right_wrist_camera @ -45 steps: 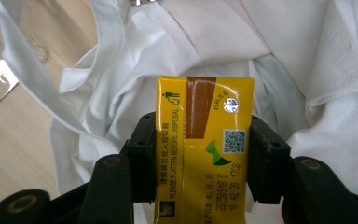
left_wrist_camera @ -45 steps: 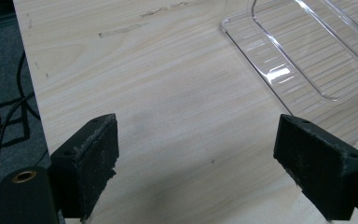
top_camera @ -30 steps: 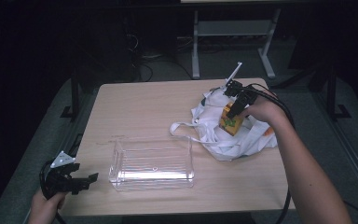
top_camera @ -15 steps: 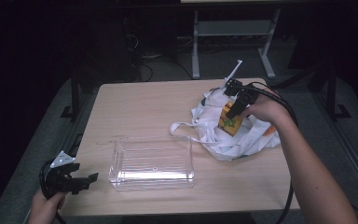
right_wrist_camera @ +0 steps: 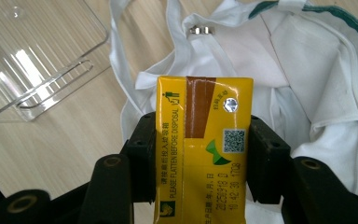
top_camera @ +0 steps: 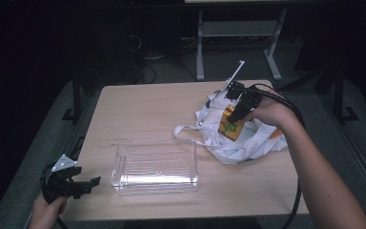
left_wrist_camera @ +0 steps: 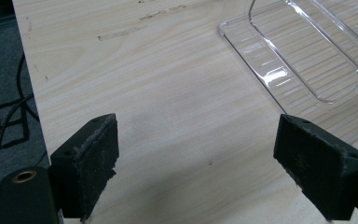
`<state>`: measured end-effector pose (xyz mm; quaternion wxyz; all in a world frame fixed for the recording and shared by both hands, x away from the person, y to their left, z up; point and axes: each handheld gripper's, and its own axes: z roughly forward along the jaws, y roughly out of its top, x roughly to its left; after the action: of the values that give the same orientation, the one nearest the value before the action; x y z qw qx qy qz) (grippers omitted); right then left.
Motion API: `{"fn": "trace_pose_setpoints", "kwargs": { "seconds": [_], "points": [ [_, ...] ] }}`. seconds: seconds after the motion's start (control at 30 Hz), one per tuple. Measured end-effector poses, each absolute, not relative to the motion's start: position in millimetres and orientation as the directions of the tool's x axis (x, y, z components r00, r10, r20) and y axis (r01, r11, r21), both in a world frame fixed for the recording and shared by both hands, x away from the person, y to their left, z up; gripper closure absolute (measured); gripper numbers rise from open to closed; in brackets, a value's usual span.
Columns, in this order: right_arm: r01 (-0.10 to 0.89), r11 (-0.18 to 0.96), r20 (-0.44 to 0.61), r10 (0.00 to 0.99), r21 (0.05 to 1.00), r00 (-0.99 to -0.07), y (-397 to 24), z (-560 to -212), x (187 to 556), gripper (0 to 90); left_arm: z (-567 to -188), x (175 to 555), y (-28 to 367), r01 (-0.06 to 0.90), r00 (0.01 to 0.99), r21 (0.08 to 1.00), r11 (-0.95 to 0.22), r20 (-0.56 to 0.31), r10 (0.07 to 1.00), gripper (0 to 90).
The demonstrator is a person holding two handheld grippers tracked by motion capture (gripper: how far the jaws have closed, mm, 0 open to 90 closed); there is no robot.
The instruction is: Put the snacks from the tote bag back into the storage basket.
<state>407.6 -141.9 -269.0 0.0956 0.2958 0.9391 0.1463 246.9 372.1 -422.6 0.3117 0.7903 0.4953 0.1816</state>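
Note:
A yellow drink carton sits between the jaws of my right gripper, which is shut on it; the carton hangs just above a crumpled white cloth bag at the table's right. A clear plastic box stands near the table's front middle. At the front left corner my left gripper hovers open, its pads wide apart over bare wood with nothing between them. The clear box shows beyond it.
The wooden table has dark floor around it. A white metal stand and cables lie behind the table. A black cable trails over the right forearm. A small metal ring sits on the bag.
My right gripper has lifted the yellow carton a little higher above the bag. The left gripper has stayed in place.

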Motion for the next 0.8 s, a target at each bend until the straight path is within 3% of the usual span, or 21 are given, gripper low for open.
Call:
{"fn": "trace_pose_setpoints", "kwargs": {
  "seconds": [0.8],
  "points": [
    [0.397,0.839,-0.089,0.458,0.372,-0.884,-105.7,-259.2,380.1,52.3,-422.8,246.9,370.5,0.671,0.446,0.671,-0.316,-0.025,0.895,13.8]
  ]
}}
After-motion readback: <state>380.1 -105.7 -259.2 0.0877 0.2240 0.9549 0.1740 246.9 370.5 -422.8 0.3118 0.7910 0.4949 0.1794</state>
